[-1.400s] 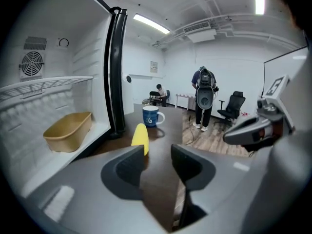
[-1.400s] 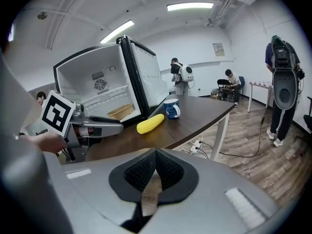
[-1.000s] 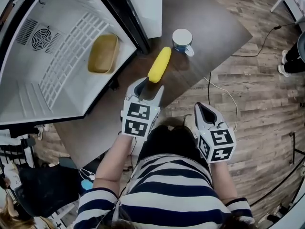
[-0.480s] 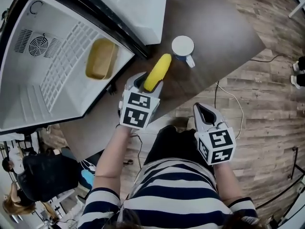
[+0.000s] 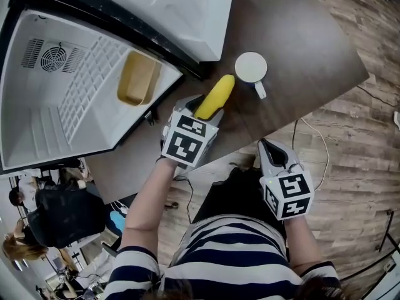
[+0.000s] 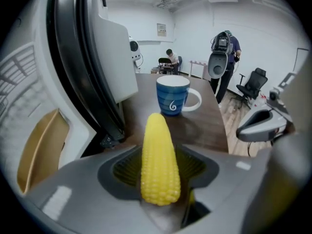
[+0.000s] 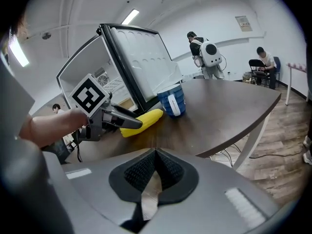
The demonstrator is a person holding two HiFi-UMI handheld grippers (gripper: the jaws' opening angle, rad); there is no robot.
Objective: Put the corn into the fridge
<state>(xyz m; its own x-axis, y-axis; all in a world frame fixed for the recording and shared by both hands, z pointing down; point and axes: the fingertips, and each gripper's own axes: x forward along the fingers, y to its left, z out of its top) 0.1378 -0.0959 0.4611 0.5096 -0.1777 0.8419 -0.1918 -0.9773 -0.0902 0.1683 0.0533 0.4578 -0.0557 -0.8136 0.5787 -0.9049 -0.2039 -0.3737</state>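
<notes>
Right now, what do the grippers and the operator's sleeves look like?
The left gripper and right gripper are light grey moulded shells with dark ribbed pads. Each carries a white cube with black square markers. No cables show on them. The person wears a short-sleeved, dark-and-white striped top.

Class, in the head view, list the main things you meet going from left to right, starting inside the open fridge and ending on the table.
Round fan vent → yellow tray → corn → mug
</notes>
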